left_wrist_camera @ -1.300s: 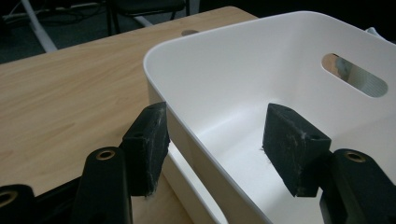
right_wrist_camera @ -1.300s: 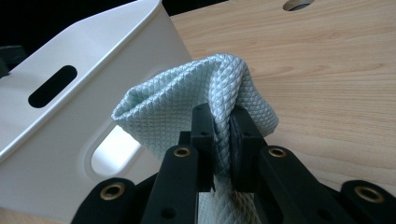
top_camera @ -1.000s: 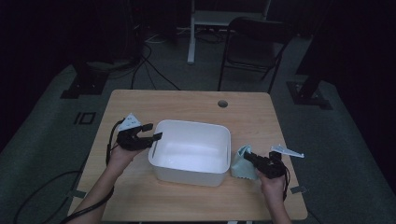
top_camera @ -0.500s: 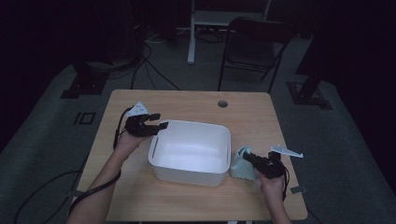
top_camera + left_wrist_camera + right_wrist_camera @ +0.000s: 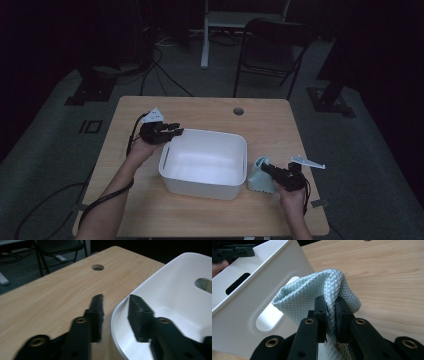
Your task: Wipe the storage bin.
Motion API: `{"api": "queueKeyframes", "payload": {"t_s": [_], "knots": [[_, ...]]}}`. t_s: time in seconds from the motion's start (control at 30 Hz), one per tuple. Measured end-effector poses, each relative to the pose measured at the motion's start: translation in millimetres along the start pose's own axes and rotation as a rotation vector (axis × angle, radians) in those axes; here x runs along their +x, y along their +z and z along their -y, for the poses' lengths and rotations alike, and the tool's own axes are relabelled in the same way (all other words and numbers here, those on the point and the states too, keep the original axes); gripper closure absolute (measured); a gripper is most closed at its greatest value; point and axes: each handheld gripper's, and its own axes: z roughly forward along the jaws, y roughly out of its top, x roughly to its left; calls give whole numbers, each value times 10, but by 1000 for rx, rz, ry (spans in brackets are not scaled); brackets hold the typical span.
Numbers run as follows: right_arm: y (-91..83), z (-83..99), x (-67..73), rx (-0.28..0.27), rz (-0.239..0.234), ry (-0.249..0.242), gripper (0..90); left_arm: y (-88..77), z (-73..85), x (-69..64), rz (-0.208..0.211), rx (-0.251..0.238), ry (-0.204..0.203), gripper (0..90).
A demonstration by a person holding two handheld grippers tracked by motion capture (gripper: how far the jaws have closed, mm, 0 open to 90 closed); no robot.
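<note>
A white plastic tub (image 5: 200,187) stands mid-table. My left gripper (image 5: 176,132) is at its far left corner. In the left gripper view the jaws (image 5: 115,305) straddle the tub's rim (image 5: 113,315), one outside and one inside. They have just been closing, and a gap still shows on each side of the rim. My right gripper (image 5: 265,167) is shut on a pale green quilted cloth (image 5: 257,177) beside the tub's right wall. In the right gripper view the cloth (image 5: 312,292) bunches up between the pads (image 5: 331,305), against the tub's handle slot (image 5: 269,317).
The wooden table (image 5: 280,125) has a round cable hole (image 5: 238,111) at the back. A black folding chair (image 5: 272,45) stands behind the table. Cables trail across the floor at the left. The left gripper (image 5: 234,251) shows beyond the tub in the right gripper view.
My left hand has moved away from the person along the tub's left side to its far corner, and its jaws have narrowed around the rim. The right hand and cloth have stayed still.
</note>
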Motion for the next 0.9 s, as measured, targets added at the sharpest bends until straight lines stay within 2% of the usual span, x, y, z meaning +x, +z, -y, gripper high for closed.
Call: {"api": "queueKeyframes", "payload": {"t_s": [0.2, 0.4, 0.53, 0.73, 0.9], "knots": [[-8, 3, -11, -2, -3, 5, 822, -42, 19, -10, -5, 6, -7, 767], [-17, -1, -16, -4, -3, 14, 822, -173, 84, -52, -20, 13, -25, 813], [-10, -4, -4, -5, -4, 11, 822, -237, 122, -109, -21, 16, -20, 826], [8, 0, 5, -2, -7, 12, 822, -201, 100, -92, 7, 15, -24, 749], [2, 5, -12, -2, -5, 14, 822, -132, 70, -90, 28, 14, -18, 751]]}}
